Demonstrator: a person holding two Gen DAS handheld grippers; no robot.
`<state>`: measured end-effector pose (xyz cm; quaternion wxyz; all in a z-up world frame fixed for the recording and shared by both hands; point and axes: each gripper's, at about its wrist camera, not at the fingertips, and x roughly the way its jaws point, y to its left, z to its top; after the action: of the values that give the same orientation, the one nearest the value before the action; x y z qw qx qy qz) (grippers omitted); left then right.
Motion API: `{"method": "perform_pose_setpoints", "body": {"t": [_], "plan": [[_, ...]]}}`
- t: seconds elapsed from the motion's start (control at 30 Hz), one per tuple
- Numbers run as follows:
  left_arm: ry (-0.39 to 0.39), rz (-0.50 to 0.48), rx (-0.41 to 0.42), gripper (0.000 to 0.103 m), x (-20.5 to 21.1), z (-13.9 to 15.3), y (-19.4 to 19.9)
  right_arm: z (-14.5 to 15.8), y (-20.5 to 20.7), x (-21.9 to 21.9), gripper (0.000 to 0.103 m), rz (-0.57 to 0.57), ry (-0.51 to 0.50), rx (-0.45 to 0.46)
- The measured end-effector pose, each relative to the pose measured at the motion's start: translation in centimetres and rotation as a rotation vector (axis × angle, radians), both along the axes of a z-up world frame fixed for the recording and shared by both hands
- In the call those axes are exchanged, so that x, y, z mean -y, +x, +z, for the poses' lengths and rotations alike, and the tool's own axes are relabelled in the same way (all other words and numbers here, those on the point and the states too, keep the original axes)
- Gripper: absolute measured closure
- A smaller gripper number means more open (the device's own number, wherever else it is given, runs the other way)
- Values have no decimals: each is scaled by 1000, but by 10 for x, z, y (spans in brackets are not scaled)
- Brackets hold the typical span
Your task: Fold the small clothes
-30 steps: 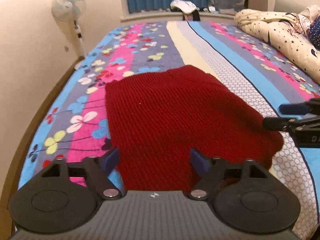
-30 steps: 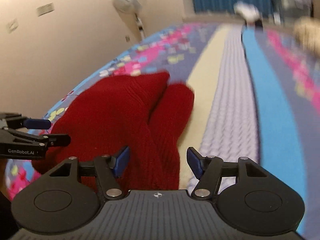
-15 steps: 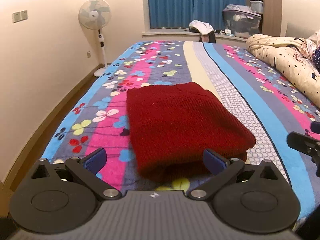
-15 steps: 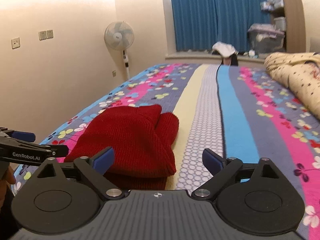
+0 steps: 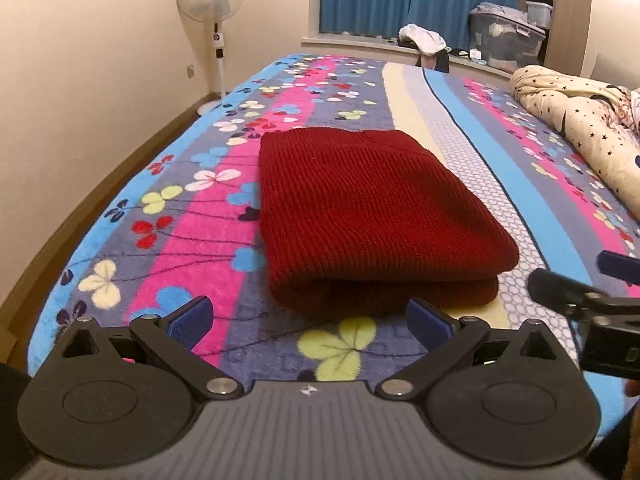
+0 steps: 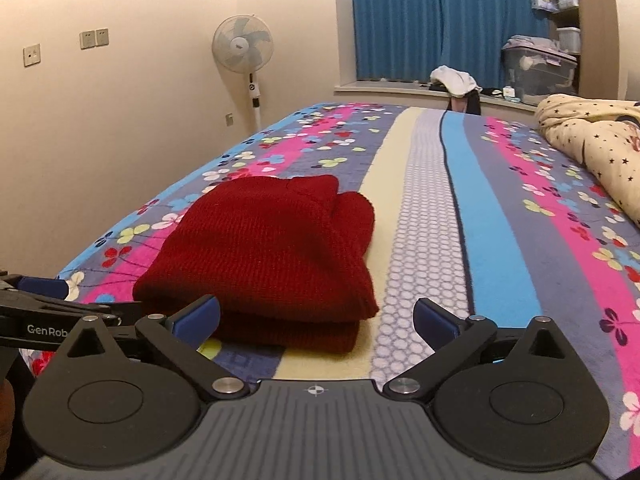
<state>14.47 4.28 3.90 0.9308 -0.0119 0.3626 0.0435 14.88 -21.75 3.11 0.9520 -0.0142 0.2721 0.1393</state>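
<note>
A dark red knitted garment (image 5: 368, 216) lies folded in layers on the striped floral bedspread (image 5: 192, 216); it also shows in the right wrist view (image 6: 272, 248). My left gripper (image 5: 310, 320) is open and empty, just in front of the garment's near edge. My right gripper (image 6: 316, 316) is open and empty, near the garment's right front corner. Each gripper shows at the edge of the other's view: the right one (image 5: 580, 292), the left one (image 6: 52, 300).
A cream star-print duvet (image 5: 584, 120) is bunched at the bed's right side. A standing fan (image 5: 211, 4) stands by the left wall. A windowsill with clothes (image 5: 424, 40) and a plastic storage box (image 5: 508, 36) lies beyond the bed's far end.
Both grippers have opened wider and pulled back from the red garment, which now lies folded on the bed. The views have risen and backed away.
</note>
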Motion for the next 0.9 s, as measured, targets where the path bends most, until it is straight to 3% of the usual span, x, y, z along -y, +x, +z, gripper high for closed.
{"method": "perform_pose_setpoints", "body": {"t": [0.37,0.9], "plan": [[17,-30,44,1,6,4,-7,1,-5,-7,1,23,-9,45],[23,-27,45,1,7,3,-8,0,-4,-6,1,24,3,34]]}}
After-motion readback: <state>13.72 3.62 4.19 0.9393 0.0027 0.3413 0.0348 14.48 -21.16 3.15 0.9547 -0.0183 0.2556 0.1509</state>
